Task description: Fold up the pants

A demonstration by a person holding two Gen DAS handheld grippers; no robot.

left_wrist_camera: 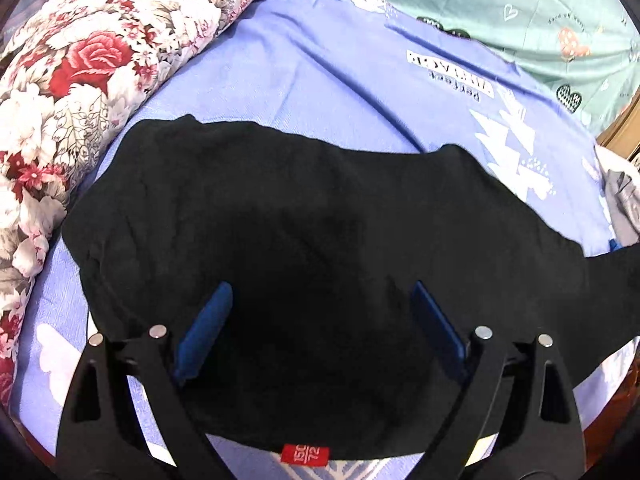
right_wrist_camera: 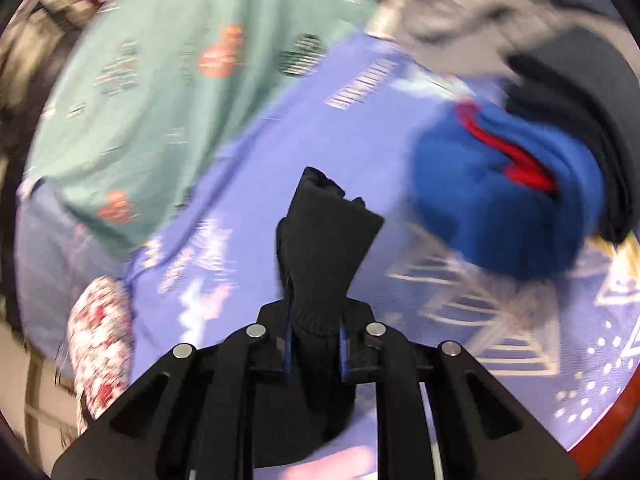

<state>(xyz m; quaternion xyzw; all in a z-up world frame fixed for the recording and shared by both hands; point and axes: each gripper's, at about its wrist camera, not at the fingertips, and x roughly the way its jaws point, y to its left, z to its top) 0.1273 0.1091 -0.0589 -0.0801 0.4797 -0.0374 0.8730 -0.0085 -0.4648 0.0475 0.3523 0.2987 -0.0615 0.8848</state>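
Black pants point(left_wrist_camera: 300, 232) lie spread on the blue bedsheet point(left_wrist_camera: 320, 80), a red size tag point(left_wrist_camera: 305, 455) at their near edge and one leg trailing off to the right. My left gripper point(left_wrist_camera: 322, 296) is open, its blue fingers point(left_wrist_camera: 206, 328) hovering over the middle of the pants. In the right wrist view my right gripper point(right_wrist_camera: 314, 344) is shut on a bunched end of the black pants point(right_wrist_camera: 320, 248), held up above the sheet. That view is motion-blurred.
A rolled floral quilt point(left_wrist_camera: 80, 80) runs along the left. A green patterned sheet point(left_wrist_camera: 520, 20) lies at the back. A pile of folded blue, red and black clothes point(right_wrist_camera: 520, 200) sits to the right. The bed's wooden edge point(right_wrist_camera: 592, 436) is near right.
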